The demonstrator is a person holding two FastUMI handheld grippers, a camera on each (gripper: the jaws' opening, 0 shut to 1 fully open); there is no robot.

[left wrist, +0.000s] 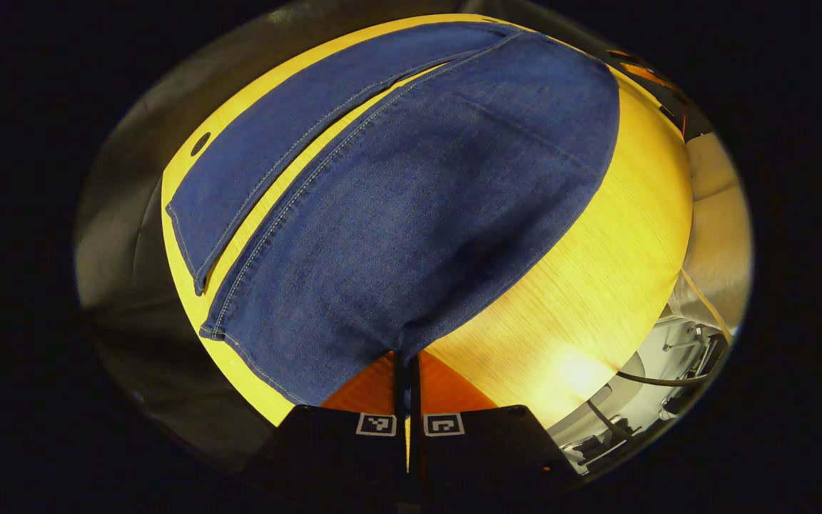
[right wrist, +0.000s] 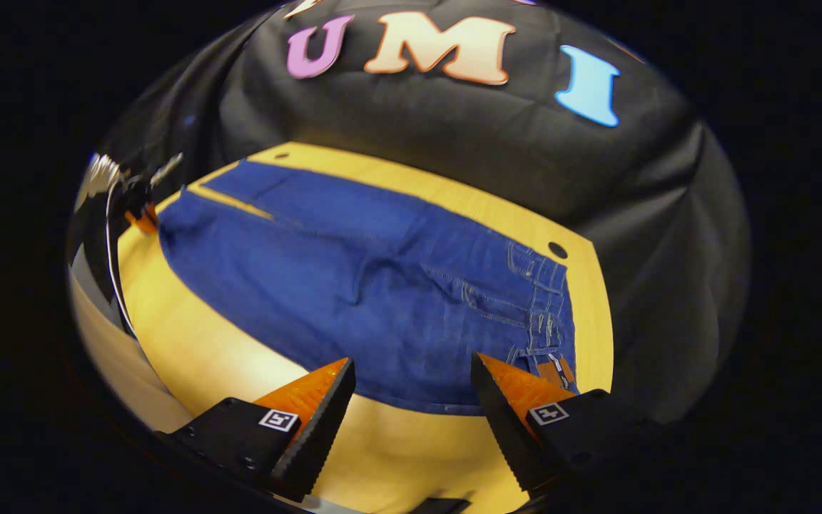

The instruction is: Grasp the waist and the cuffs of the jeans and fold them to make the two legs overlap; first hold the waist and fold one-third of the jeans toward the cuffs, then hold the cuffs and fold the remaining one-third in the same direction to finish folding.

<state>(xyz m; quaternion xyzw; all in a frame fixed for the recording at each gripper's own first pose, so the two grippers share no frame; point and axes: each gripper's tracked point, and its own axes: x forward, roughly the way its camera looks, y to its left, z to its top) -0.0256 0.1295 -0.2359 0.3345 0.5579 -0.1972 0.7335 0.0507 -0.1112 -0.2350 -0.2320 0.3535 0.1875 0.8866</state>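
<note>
Blue jeans (left wrist: 418, 200) lie flat on the yellow wooden table (left wrist: 596, 285), with the two legs side by side and a narrow gap between them. My left gripper (left wrist: 406, 365) is shut on the near leg's edge by the cuff; denim runs right into the closed fingertips. In the right gripper view the jeans (right wrist: 354, 278) stretch from the waist (right wrist: 546, 300) on the right to the cuffs at the far left, where the left gripper (right wrist: 141, 214) shows at the near cuff corner. My right gripper (right wrist: 411, 378) stands open over the jeans' near edge, close to the waist, holding nothing.
A small round hole (right wrist: 557, 250) sits in the table corner by the waist, and another hole (left wrist: 200, 143) lies beyond the far cuff. White equipment and cables (left wrist: 668, 371) stand off the table's edge. Black cloth (right wrist: 454, 128) hangs behind the table.
</note>
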